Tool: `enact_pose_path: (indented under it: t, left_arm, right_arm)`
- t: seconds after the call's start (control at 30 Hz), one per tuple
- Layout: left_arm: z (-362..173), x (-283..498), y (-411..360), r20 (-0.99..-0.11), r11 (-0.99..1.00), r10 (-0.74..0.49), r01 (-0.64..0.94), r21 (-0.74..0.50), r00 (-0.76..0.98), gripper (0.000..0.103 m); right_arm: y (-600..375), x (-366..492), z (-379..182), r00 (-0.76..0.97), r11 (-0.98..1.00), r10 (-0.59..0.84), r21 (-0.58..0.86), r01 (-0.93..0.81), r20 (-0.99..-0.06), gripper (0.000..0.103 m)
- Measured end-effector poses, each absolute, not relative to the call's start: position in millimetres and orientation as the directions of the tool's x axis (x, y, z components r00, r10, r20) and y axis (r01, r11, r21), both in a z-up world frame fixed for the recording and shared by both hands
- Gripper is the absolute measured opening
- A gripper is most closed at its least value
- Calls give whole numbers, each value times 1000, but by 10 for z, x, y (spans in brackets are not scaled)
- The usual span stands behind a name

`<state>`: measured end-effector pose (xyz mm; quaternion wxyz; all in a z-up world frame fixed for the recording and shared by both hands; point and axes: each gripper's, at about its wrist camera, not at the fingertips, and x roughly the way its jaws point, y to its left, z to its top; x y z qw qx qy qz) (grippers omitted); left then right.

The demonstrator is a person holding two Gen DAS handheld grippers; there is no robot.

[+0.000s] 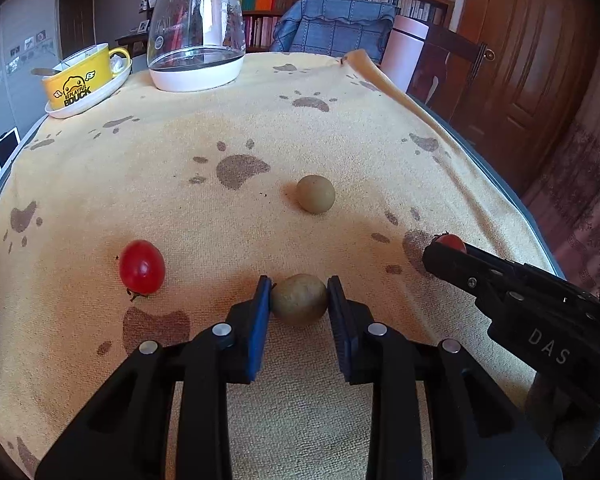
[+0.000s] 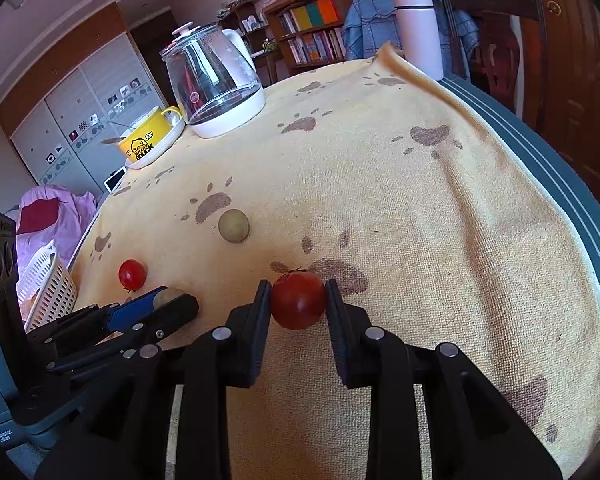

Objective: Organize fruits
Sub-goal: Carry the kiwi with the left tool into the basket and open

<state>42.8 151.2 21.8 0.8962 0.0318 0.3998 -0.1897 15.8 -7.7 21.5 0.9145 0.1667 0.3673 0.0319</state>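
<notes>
My left gripper [image 1: 299,292] is shut on a brown round fruit [image 1: 299,299], its blue pads pressing both sides, low over the yellow towel [image 1: 240,120]. The same gripper [image 2: 168,300] and brown fruit [image 2: 165,297] show at the left of the right wrist view. My right gripper [image 2: 298,294] is shut on a red cherry tomato [image 2: 298,300]; in the left wrist view that gripper [image 1: 440,254] hides most of the tomato [image 1: 452,242]. A second brown fruit [image 1: 315,193] [image 2: 233,225] lies loose mid-towel. Another red tomato [image 1: 142,267] [image 2: 132,274] lies at the left.
A glass kettle [image 1: 196,28] on a white base and a yellow duck mug [image 1: 80,76] on a saucer stand at the far edge. A pink tumbler [image 2: 418,26] stands at the far right corner. A white perforated basket [image 2: 46,284] sits off the table's left side.
</notes>
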Motion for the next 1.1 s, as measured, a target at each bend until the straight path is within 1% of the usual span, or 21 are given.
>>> enact_pose_path:
  t: [0.2,0.6,0.9,1.1]
  left_arm:
    - [342,354,1649,-707,938,-299,331,-97,641,29]
    - [621,225,2035,-652,972,-213,227,-64,727,29]
    - [829,190,2570,-606,992,-123,97,-75,786,29]
    - [879,192,3010,-596,996,-45,-7,-84,802,29]
  right_arm:
    - [-62,160,209,727,946,176,319,62,-663,28]
    - [-56,164,208,726,950,165,305,65,-668,28]
    - [-23,162,210,724,956,154,285,62,-673,28]
    - [-6,163,200,720,959,147,275,63,-678,28]
